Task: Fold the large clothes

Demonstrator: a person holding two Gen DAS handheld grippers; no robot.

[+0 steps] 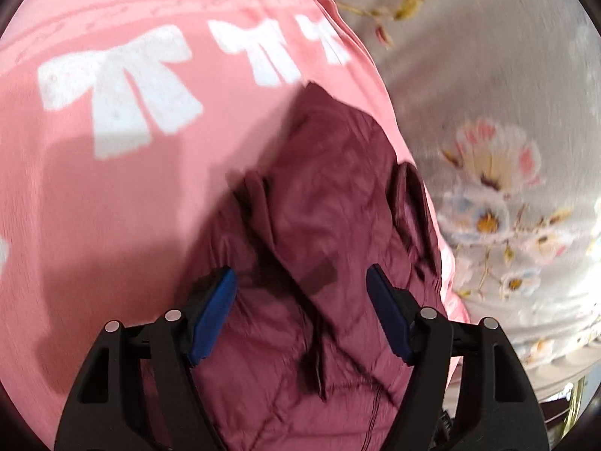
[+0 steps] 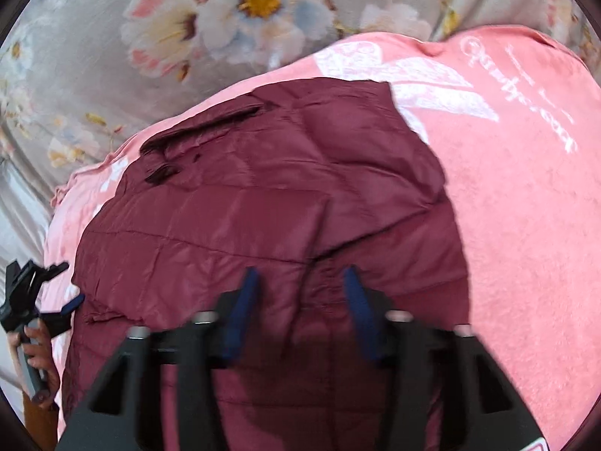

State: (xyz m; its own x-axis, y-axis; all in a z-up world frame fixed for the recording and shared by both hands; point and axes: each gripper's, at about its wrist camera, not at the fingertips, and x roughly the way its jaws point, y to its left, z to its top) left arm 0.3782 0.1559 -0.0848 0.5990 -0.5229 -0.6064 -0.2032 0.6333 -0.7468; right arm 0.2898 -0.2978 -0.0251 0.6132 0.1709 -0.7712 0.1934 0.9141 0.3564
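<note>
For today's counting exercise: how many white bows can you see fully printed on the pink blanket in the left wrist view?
3. A large white bow at left, a second to its right, a third by the pink blanket's edge. The maroon jacket may hide others.

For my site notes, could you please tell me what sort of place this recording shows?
Probably a bedroom, on a bed: a grey floral bedsheet lies under a pink bow-print blanket, and a maroon quilted jacket is spread on the blanket for folding.

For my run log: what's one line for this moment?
garment: maroon quilted jacket on pink blanket | left hand-held gripper: open above jacket | right hand-held gripper: open, empty
</note>
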